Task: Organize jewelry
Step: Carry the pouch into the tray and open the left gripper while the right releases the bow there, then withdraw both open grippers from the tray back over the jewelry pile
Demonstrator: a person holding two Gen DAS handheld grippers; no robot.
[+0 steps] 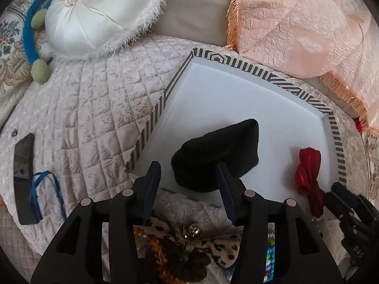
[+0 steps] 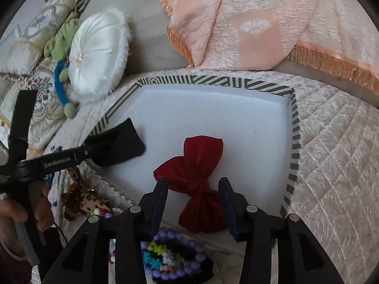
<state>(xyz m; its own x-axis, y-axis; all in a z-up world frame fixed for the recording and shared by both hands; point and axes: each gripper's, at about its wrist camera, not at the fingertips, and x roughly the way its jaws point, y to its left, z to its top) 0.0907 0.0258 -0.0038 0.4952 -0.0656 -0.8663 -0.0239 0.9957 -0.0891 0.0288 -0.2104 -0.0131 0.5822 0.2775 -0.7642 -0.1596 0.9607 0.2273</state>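
A shallow white tray with a striped rim lies on a quilted bed. A black fabric band lies in its near left part. A red bow lies in its near right part. My left gripper is open and empty, just before the black band. My right gripper is open around the near half of the red bow, not closed on it. A leopard-print bow with a gold bell, amber beads and a purple bead bracelet lie on the bed before the tray.
A white round cushion, a peach fringed throw, and a green and blue soft toy lie behind the tray. A dark flat object with a blue cord lies at left.
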